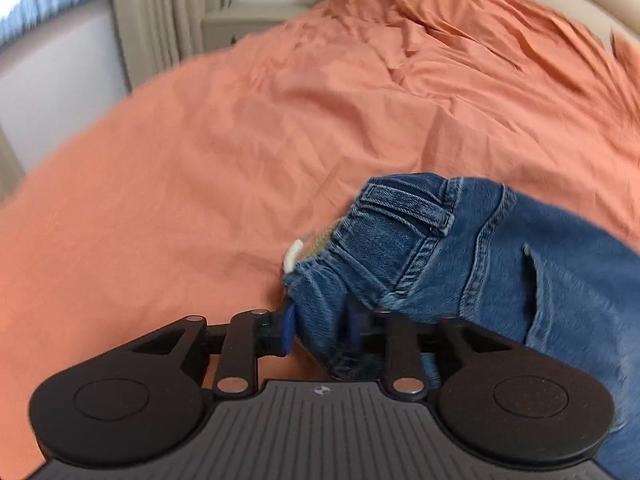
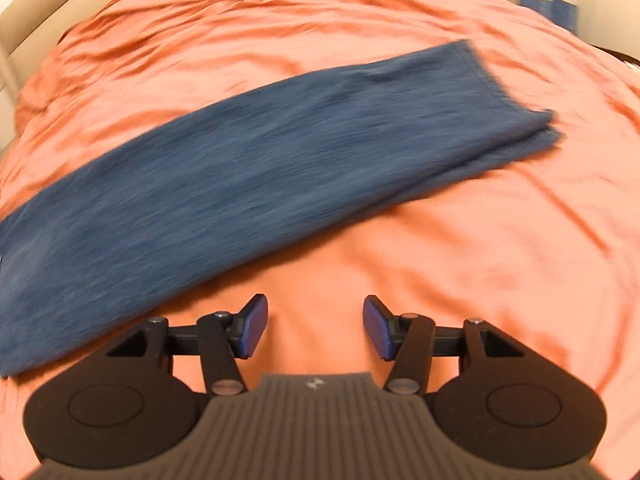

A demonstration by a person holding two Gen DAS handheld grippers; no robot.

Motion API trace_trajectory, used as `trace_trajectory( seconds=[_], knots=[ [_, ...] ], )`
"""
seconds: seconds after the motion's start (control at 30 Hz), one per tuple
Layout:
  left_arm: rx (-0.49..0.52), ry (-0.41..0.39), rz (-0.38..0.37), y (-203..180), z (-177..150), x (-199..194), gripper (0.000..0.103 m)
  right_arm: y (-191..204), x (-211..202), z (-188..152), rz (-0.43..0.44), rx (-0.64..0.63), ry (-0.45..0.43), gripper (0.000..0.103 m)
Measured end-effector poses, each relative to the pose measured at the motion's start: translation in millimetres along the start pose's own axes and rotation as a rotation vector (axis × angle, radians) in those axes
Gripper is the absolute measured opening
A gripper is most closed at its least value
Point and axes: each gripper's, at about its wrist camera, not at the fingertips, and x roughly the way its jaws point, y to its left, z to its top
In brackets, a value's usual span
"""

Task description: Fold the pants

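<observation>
Jeans (image 2: 256, 168) lie halved lengthwise across the bed (image 1: 200, 160); left gripper (image 1: 320, 330) pinches the waistband, right gripper (image 2: 316, 330) spread empty; cross-folds remain.

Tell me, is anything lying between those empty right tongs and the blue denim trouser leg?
Nothing visible: only bare orange bedsheet separates the open right tongs from the blue denim trouser leg.
</observation>
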Motion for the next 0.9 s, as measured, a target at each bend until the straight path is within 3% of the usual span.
trace_trajectory(
  seconds=[0.03, 0.1, 0.17, 0.27, 0.43, 0.7, 0.77, 0.8, 0.9],
  knots=[
    [0.036, -0.013, 0.013, -2.9, 1.2, -8.3, 0.041, -11.9, -3.6, 3.2, -0.010, 0.019, -0.012, 0.050],
    [0.080, -0.047, 0.054, -9.3, 5.1, -22.9, 0.067, -37.4, -11.1, 12.4, -0.018, 0.070, -0.041, 0.050],
    [0.112, -0.114, 0.069, -15.5, 6.8, -42.1, 0.072, -63.1, -18.3, 22.5, -0.014, 0.133, -0.078, 0.048],
    [0.139, -0.159, 0.054, -32.5, 14.5, -63.1, 0.072, -102.8, -24.5, 38.2, 0.000, 0.239, -0.129, 0.042],
    [0.160, -0.105, -0.055, -79.6, 19.1, -73.7, 0.070, -157.2, -12.8, 71.4, 0.026, 0.393, -0.203, 0.034],
    [0.255, -0.042, -0.106, -161.8, 1.3, -47.0, 0.064, -221.9, 37.6, 105.4, 0.054, 0.554, -0.214, 0.034],
    [0.271, -0.011, -0.095, -174.3, -5.3, -36.1, 0.061, -231.4, 49.2, 105.2, 0.080, 0.585, -0.204, 0.024],
    [0.279, 0.004, -0.081, -179.1, -7.2, -29.1, 0.058, -235.4, 53.1, 106.0, 0.099, 0.592, -0.202, 0.010],
    [0.291, 0.031, -0.054, -186.7, -12.8, -13.5, 0.053, -236.8, 47.9, 114.0, 0.146, 0.561, -0.206, 0.000]
  ],
)
